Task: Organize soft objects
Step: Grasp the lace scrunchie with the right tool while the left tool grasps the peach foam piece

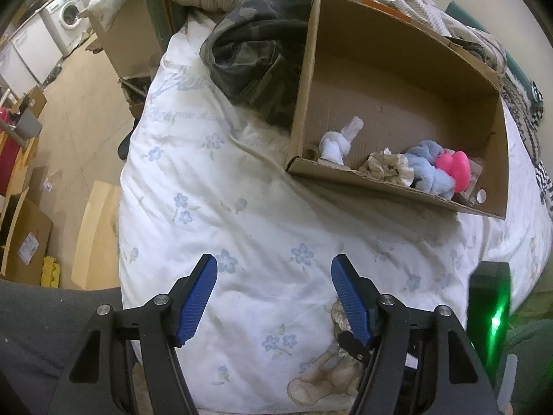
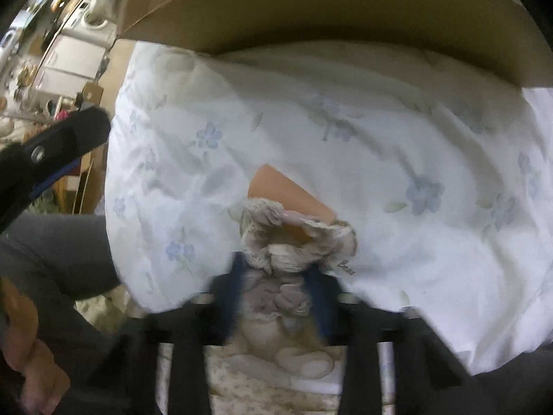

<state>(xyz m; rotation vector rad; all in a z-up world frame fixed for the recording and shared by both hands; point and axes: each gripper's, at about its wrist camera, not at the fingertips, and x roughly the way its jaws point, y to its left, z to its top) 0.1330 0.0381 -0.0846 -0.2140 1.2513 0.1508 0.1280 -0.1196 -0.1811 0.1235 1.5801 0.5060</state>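
While left gripper [image 1: 274,275] hovers wide open above floral duvet [image 1: 249,207], right gripper [image 2: 278,273] clamps beige lace scrunchie [image 2: 293,238], just short of cardboard box [image 2: 328,7]. Box interior holds white sock bundle [image 1: 333,147], second scrunchie [image 1: 389,167], blue plush [image 1: 430,167], pink item [image 1: 454,167]. Duvet script print faint, unreadable; tiny word beside scrunchie blurred.

We see a beige lacy scrunchie [image 2: 297,238] pinched up off the bed; white [image 1: 333,147], cream [image 1: 387,169], blue [image 1: 432,169] softies in the cardboard box [image 1: 380,79].
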